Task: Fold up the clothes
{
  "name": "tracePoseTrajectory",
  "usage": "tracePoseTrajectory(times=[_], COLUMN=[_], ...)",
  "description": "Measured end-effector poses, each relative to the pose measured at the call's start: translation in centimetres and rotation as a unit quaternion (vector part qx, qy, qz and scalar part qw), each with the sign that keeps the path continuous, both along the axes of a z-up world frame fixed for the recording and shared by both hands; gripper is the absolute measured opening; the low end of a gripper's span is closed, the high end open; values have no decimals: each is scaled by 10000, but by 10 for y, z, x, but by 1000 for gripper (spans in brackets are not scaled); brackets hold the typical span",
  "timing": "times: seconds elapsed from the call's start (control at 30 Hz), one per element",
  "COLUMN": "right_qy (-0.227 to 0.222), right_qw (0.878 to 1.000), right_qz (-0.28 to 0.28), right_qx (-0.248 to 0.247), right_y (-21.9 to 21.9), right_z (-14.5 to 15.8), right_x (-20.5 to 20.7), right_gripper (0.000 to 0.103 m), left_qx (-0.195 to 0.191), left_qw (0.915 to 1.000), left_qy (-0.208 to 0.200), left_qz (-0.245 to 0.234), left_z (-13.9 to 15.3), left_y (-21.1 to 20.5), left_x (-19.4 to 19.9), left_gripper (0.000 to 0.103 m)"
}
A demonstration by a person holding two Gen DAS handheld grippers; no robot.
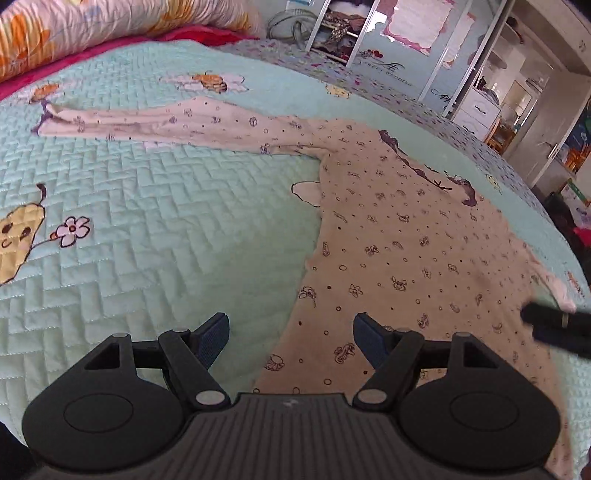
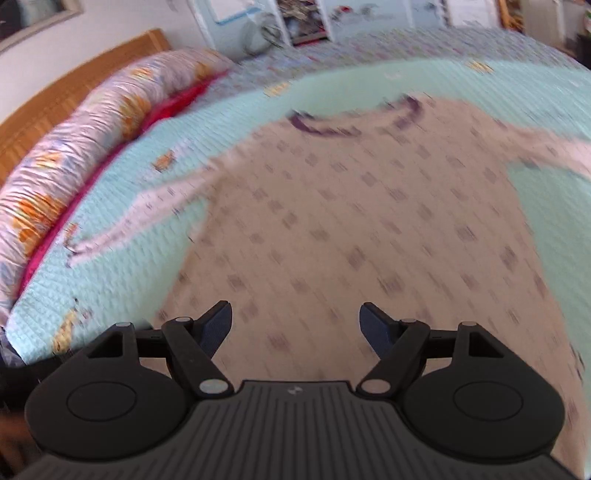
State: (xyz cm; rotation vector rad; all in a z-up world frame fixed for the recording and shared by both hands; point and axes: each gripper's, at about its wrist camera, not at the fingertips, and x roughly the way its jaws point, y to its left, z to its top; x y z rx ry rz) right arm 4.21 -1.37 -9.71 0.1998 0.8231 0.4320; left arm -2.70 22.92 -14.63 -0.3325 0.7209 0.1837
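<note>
A long-sleeved top (image 1: 399,251), cream with small dark prints and purple trim at the neck, lies spread flat on the pale green quilt (image 1: 147,206) of a bed, seen from my two handheld grippers. One sleeve (image 1: 166,123) stretches straight out across the quilt toward the pillow end; the other runs off toward the opposite edge of the bed.

My left gripper (image 1: 291,332) hovers over the near side edge of the top, its jaws wide apart with nothing between them; one blue-padded finger sits above the bare quilt, the other above the fabric. At the far right of the left wrist view, the dark fingers of my right gripper (image 1: 554,325) show over the top's lower corner.

The right wrist view is heavily blurred. There my right gripper (image 2: 295,328) also stands wide open and empty, above the body of the top, looking up its length toward the purple collar (image 2: 354,125).

A long flowered pillow (image 2: 74,158) lies along the wooden headboard (image 2: 66,96), with a strip of red bedding (image 2: 122,147) between it and the quilt. Wardrobe shelves (image 1: 340,33) stand beyond the far side of the bed.
</note>
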Motion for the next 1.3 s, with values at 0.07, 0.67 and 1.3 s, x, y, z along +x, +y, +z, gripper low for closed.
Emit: tracePoseTrajectory(times=[0.07, 0.67, 1.3], right_qy=[-200, -1369, -1939], right_qw=[9994, 9714, 9487], right_qz=[278, 801, 1352], right_qx=[106, -1767, -2102], right_y=[23, 221, 226], right_z=[5, -79, -62], right_x=[31, 166, 138], right_gripper=[78, 8, 74], left_qx=[328, 291, 338], left_qw=[9989, 9941, 9933], left_qy=[-260, -411, -411], left_qz=[198, 964, 1023], left_z=[-1, -21, -21], left_y=[4, 45, 41], left_x=[-7, 3, 1], left_gripper=[77, 80, 81])
